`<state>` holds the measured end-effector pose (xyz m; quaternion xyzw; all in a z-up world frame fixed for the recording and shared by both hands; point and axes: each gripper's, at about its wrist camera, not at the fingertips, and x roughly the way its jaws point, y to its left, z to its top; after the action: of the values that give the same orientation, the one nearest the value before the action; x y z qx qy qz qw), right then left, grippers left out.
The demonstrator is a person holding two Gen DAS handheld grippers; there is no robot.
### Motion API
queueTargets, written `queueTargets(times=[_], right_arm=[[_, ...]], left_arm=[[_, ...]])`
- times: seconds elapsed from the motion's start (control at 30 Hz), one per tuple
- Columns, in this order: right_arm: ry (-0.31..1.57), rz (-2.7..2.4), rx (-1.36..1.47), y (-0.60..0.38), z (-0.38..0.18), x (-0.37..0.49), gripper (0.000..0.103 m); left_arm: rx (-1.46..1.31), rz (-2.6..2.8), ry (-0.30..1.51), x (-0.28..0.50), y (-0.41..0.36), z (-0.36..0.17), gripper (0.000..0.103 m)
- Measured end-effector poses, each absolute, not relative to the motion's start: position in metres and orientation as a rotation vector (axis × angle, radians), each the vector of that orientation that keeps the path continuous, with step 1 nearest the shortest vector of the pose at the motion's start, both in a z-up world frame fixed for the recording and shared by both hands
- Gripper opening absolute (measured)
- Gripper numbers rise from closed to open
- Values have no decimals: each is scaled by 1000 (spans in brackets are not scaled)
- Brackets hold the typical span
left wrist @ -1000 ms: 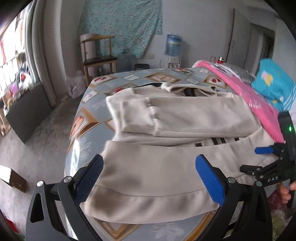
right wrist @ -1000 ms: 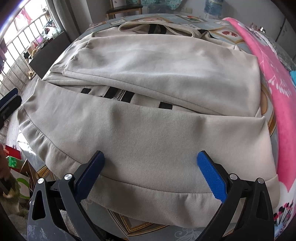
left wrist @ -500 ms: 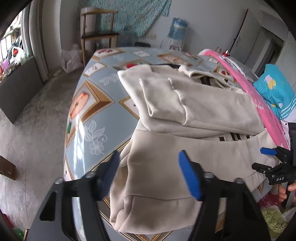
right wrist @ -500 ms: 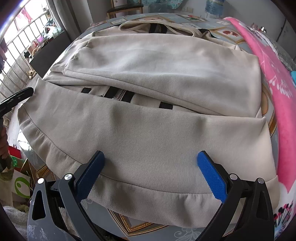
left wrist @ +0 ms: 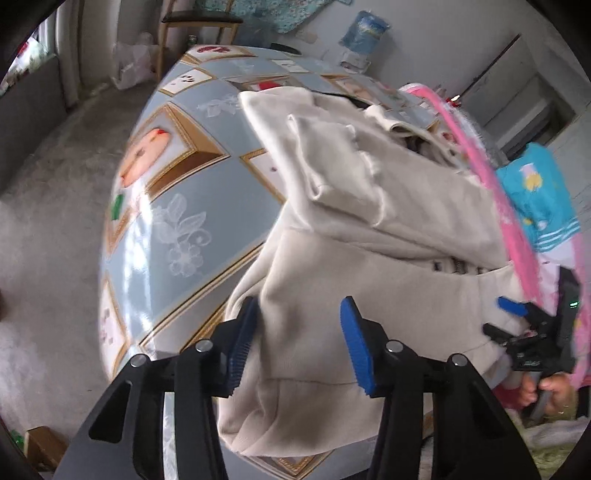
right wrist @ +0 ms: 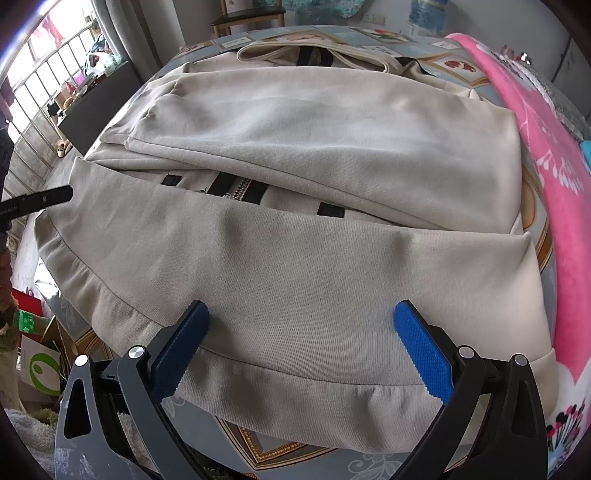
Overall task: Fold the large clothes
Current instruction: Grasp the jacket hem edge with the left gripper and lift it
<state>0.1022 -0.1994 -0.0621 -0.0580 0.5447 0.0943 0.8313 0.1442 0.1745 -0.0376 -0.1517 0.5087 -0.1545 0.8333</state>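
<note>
A large beige zip jacket lies on the table with its sleeves folded across the body; its hem hangs over the near edge. It also shows in the left wrist view. My left gripper is open, with its jaws on either side of the jacket's left hem corner. My right gripper is open wide over the hem's middle, touching nothing I can make out. The right gripper also shows in the left wrist view, and a left finger tip shows in the right wrist view.
The table has a blue patterned cloth. A pink blanket lies along its right side, with a turquoise garment beyond. A chair and a water bottle stand at the far wall.
My left gripper has swung left and down to the jacket's left hem corner, and its jaws have narrowed around the cloth. The right gripper has stayed put and open.
</note>
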Motion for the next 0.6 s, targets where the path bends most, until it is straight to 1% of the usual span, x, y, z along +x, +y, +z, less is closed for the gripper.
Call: queueTargets(times=[0.17, 0.3, 0.33, 0.5, 0.6], right_arm=[[1156, 199, -123, -200, -62, 102, 97], [1162, 200, -123, -200, -62, 103, 97], [1163, 198, -123, -200, -62, 103, 97], [1165, 195, -121, -199, -62, 105, 97], [1161, 196, -121, -198, -62, 104, 97]], left_arm=[[-432, -507, 1022, 143, 177, -29, 45], [-478, -480, 1098, 157, 179, -49, 44], [-488, -489, 1094, 158, 179, -49, 43], [-491, -629, 1017, 157, 173, -35, 43], [-426, -637, 1008, 156, 167, -29, 43]])
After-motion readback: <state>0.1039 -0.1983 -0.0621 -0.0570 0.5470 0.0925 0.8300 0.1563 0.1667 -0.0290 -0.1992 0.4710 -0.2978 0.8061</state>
